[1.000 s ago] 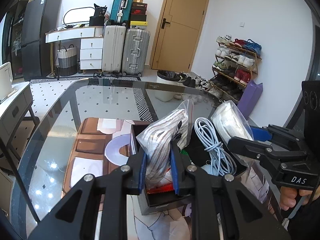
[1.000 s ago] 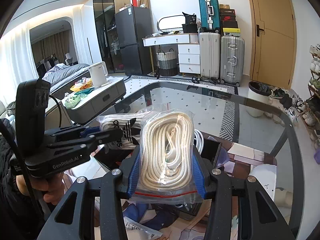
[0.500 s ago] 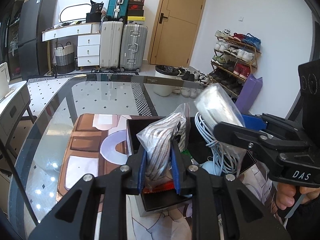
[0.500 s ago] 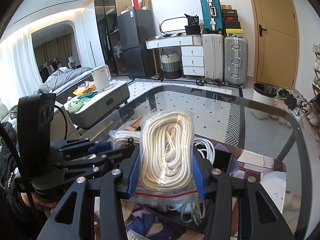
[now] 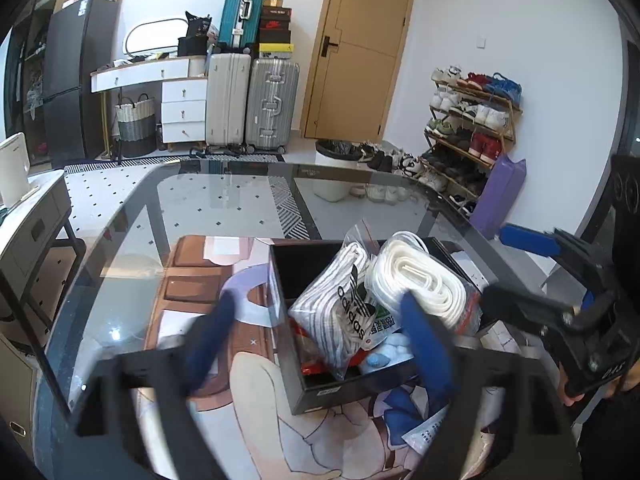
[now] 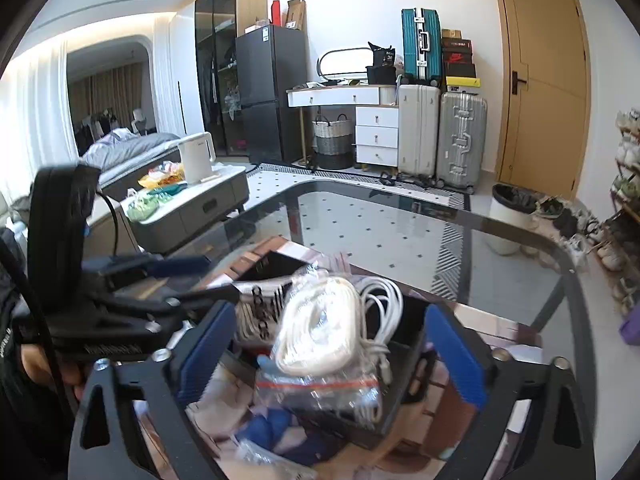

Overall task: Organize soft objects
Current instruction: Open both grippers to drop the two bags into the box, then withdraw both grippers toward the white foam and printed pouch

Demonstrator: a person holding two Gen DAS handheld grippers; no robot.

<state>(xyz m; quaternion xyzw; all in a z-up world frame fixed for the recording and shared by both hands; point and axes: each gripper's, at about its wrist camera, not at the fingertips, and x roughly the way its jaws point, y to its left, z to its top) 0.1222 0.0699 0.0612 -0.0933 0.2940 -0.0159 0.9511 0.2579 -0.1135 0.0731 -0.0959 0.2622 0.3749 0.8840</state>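
Note:
A black box [image 5: 285,344] stands on the printed mat, holding bagged soft items. A bag of striped socks [image 5: 336,312] leans in it, next to a bag of white rope [image 5: 420,276]. My left gripper [image 5: 318,340] is opening, its blue pads wide on either side of the sock bag and not touching it. My right gripper [image 6: 332,350] is opening too, and the rope bag [image 6: 320,328] lies loose between its pads over the box [image 6: 412,320], beside a coiled white cable [image 6: 380,308]. Each gripper shows in the other's view: right gripper [image 5: 496,266], left gripper [image 6: 220,278].
The box sits on a glass table [image 5: 224,200] covered near me by a printed mat [image 5: 192,280]. Loose packets [image 5: 428,432] lie in front of the box. Beyond are suitcases [image 5: 248,104], a door [image 5: 360,52], a shoe rack [image 5: 468,128] and a low side table with a kettle [image 6: 196,160].
Both grippers went from shut on their bags to wide apart. The sock bag and the rope bag have dropped into the box.

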